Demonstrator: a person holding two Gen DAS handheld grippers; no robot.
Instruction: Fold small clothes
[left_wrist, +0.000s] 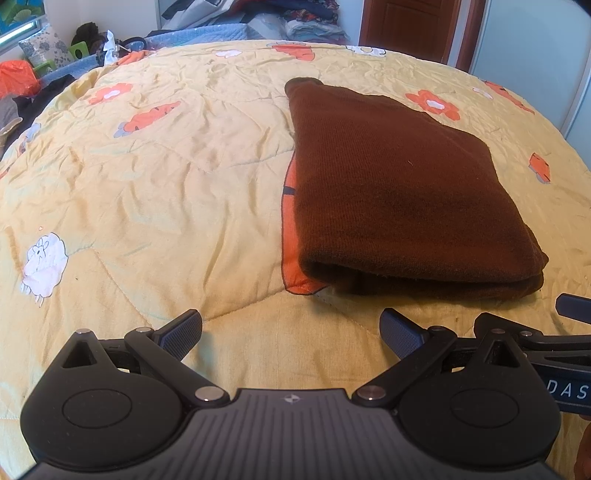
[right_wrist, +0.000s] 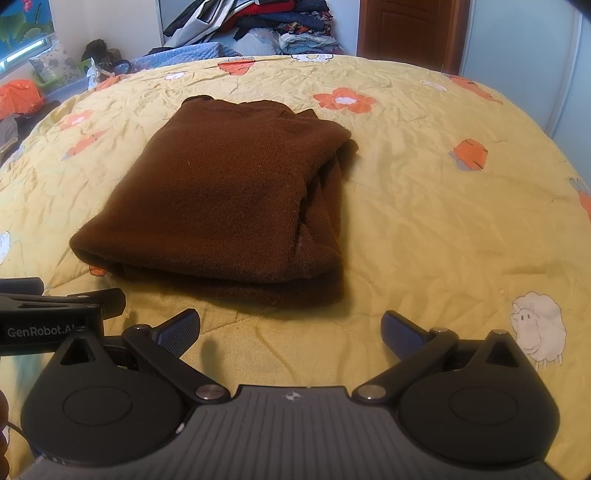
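On the bed, a brown knit sweater (right_wrist: 221, 195) lies folded into a thick, roughly square bundle, its rounded fold edge turned toward the grippers and its stacked side layers showing along the edge at about three o'clock in the right wrist view. It rests flat on a yellow quilt (right_wrist: 424, 229) printed with orange flowers and white sheep, partly covering one orange motif at its near corner. From how squarely it sits, I would judge the folding of this piece to be done or very nearly so.

Both grippers hang back at six o'clock, just short of the bundle and touching nothing. The left gripper (left_wrist: 291, 332) has its jaws spread wide with only quilt between them, the sweater off at about one o'clock from it. The right gripper (right_wrist: 291, 332) is likewise released and empty, the sweater lying at roughly eleven o'clock. They sit side by side, each showing at the edge of the other's view, which suits a pause to check the result or to reach for either near corner together.

Farther out, at twelve o'clock beyond the bed, a heap of mixed clothes (right_wrist: 258, 26) is piled against the wall, with a wooden door (right_wrist: 406, 29) to its right. That heap is probably where more folding work waits.
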